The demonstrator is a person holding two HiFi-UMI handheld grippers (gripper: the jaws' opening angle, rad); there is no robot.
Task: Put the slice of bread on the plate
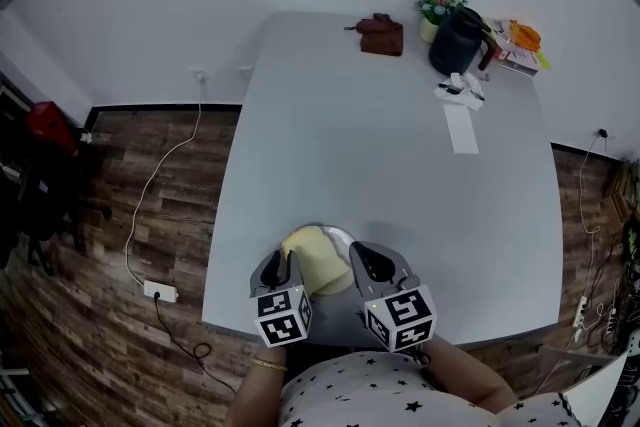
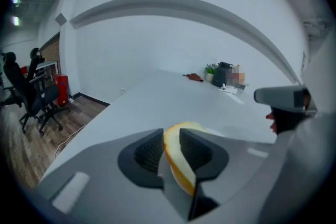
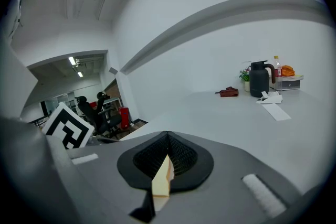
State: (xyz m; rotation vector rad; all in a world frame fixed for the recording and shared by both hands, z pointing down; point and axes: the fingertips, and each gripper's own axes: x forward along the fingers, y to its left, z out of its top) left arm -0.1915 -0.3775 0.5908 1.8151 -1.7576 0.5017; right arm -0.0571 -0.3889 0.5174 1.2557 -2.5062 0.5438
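grey table [image 1: 400,185] before you bears a plate [image 1: 342,236] at its near edge. the slice of bread [image 1: 318,265] hangs over that plate, pinched on either side by your left gripper [image 1: 280,263] and right gripper [image 1: 365,260].

Head view looks steeply down; gripper views share the table [image 1: 400,195].

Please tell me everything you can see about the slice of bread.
The slice of bread is pale cream with a golden crust along its rounded edge and looks soft. It is held between both grippers: the left gripper is closed on its rounded part, the right gripper on a thin corner. It is over a pale plate at the near edge of the table; contact with the plate cannot be told.
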